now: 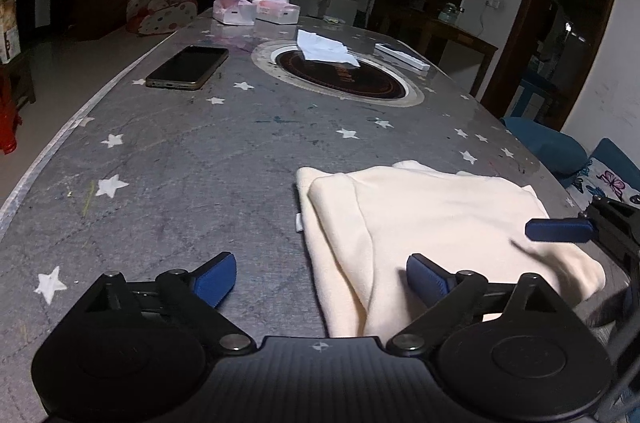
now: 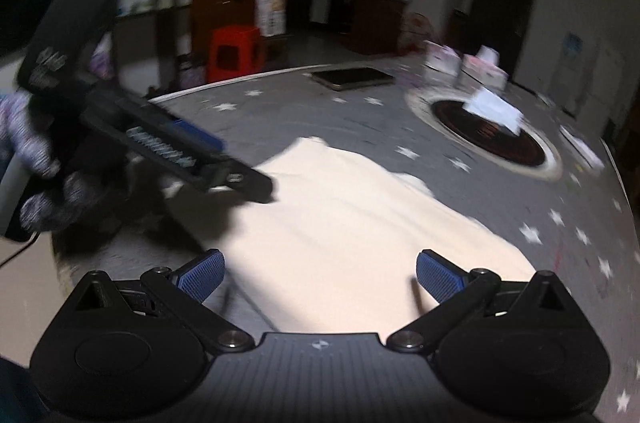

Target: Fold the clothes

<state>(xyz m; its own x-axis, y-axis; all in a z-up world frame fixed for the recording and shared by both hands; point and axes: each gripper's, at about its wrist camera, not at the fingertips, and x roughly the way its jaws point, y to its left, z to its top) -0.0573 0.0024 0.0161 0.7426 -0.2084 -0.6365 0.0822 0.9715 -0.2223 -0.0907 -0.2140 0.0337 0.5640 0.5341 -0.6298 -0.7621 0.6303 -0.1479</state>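
Note:
A cream garment (image 1: 432,223) lies folded on the grey star-patterned table (image 1: 180,175). My left gripper (image 1: 320,281) is open, hovering at the garment's near left edge, with its right finger over the cloth and nothing held. In the left wrist view the right gripper (image 1: 568,229) comes in from the right edge above the cloth. In the right wrist view my right gripper (image 2: 318,277) is open just above the cream garment (image 2: 352,207), holding nothing. The left gripper (image 2: 188,151) shows at upper left, held by a gloved hand (image 2: 44,159). That view is motion-blurred.
A phone (image 1: 188,67) lies at the far left of the table. A round black inset (image 1: 340,75) with a white tissue (image 1: 324,49) on it sits mid-table, and two tissue boxes (image 1: 256,9) stand beyond. A red stool (image 2: 234,53) stands off the table's left side.

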